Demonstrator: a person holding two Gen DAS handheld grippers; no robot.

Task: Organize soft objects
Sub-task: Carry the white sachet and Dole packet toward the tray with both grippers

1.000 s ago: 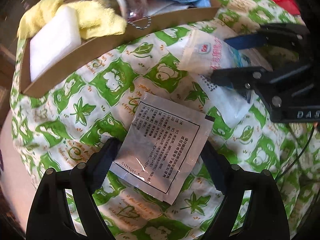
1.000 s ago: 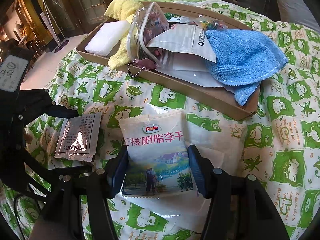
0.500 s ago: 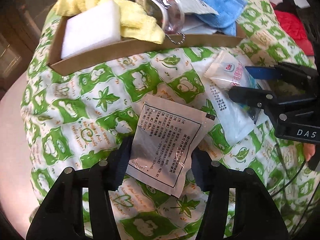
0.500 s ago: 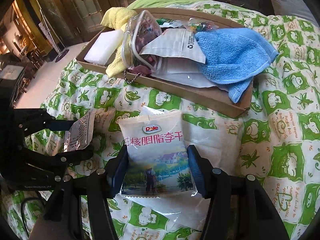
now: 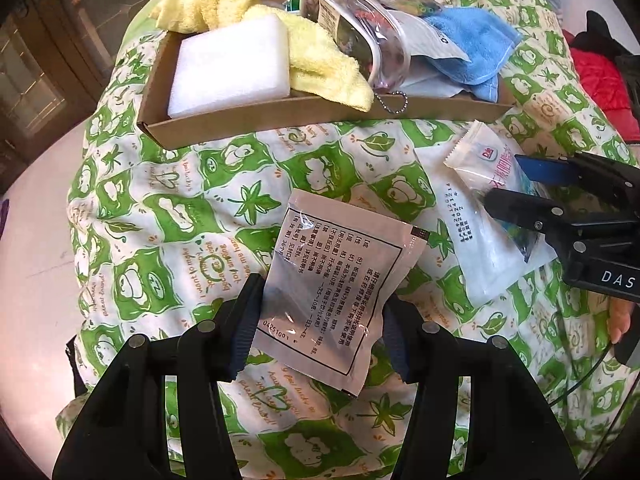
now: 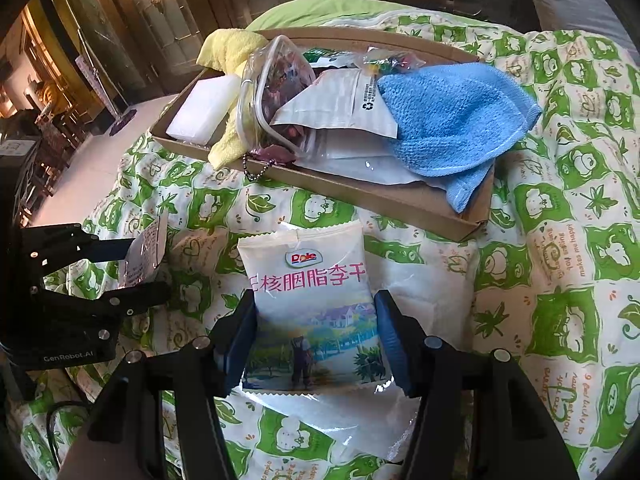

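**Two packets gripped, tray loaded behind**

The left gripper (image 5: 316,320) has just been closing, and its pads now press both sides of a silver sachet (image 5: 340,280) printed with black text, which sits between them above the green-and-white patterned cloth (image 5: 180,208). The right gripper (image 6: 316,336) clamps a white Dole snack packet (image 6: 308,292) by its lower half, over a flat clear plastic bag (image 6: 424,292) lying on the cloth.

The left wrist view shows the sachet's printed face in full and the snack packet only from the side, half hidden by the right gripper's fingers. The right wrist view gives the snack packet's front, with its pink lettering and orchard scene, while the sachet appears edge-on at the left, so whether it is clear of the cloth there is hard to say.

Beyond both packets sits a shallow cardboard tray (image 5: 280,114). At its left end lies a white foam block (image 5: 232,68) against a yellow towel (image 5: 320,68). A clear zip pouch (image 5: 360,36) with a ball chain hanging over the tray's rim stands in the middle, beside a white paper mailer (image 6: 344,104). A blue towel (image 6: 452,120) fills the right end, one corner draped over the rim.
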